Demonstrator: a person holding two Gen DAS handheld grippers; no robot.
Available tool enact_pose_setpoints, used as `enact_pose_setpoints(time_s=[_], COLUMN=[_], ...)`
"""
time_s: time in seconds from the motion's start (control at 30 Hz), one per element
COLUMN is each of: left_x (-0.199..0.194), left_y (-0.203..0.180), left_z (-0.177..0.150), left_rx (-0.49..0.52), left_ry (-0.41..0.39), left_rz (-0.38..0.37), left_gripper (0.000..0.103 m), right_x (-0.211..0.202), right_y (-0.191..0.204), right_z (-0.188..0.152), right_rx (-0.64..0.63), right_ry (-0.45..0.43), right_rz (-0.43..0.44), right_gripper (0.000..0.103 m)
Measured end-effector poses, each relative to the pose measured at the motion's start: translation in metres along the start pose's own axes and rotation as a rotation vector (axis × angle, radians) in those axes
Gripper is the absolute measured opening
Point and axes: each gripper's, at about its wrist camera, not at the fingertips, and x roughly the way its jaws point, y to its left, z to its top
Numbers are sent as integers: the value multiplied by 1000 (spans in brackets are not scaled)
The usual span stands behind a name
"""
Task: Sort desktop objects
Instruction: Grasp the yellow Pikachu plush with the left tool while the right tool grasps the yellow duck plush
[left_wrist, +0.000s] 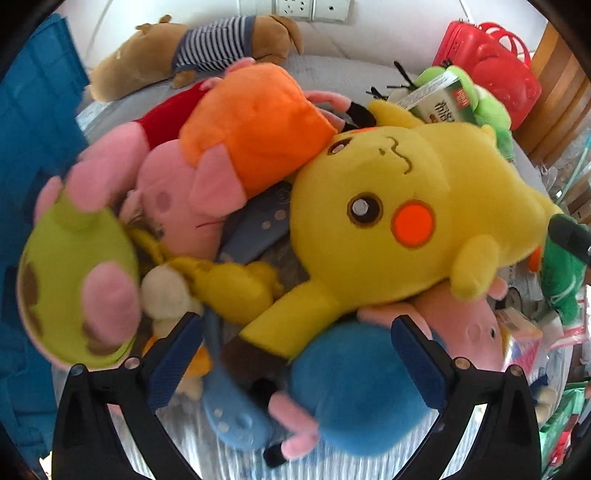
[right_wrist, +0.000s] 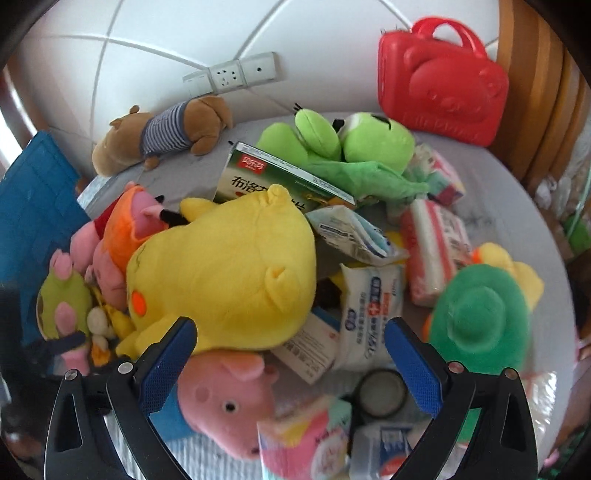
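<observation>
The left gripper (left_wrist: 295, 354) hung with jaws spread wide and empty over the heap, above the yellow plush (left_wrist: 406, 206) and a pig plush in blue (left_wrist: 354, 384). The right gripper (right_wrist: 288, 354) was likewise spread and empty, above the pig's head (right_wrist: 229, 398). The yellow plush lay mid-table, likely light, soft and compressible; its ear or arm offered a good hold. The red case (right_wrist: 443, 85) at the rear stood closed, contents hidden.

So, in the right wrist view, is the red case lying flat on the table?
No, the red case stands upright against the wall at the back of the table, handle up.
</observation>
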Motion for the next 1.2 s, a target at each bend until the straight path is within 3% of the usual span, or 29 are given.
enact_pose_setpoints(time_s=[0.2,0.33,0.43,0.57,0.77,0.97,1.1,1.2], left_x=[31,31,23,28,50,60,46,32], left_y=[-8,-19,-24,-37,-31,-23,-17,-14], left_z=[9,11,10,19,22,19,12,8], left_rx=[45,110,121,174,153,122,101,115], left_ry=[20,-26,-40,-55,-14,37,26,-14], left_rz=[1,28,-59,-57,-142,-159,-180,-153], left_gripper=[103,103,103,103,103,103,85,82], right_x=[30,45,44,44,53,73,69,65], right_y=[10,5,1,5,5,7,1,-9], right_z=[13,13,13,14,21,26,20,10], right_rx=[8,44,67,36,38,66,73,85], right_ry=[45,54,63,70,67,99,111,111], right_rz=[41,74,102,87,112,199,234,263], right_gripper=[103,103,103,103,103,103,103,103])
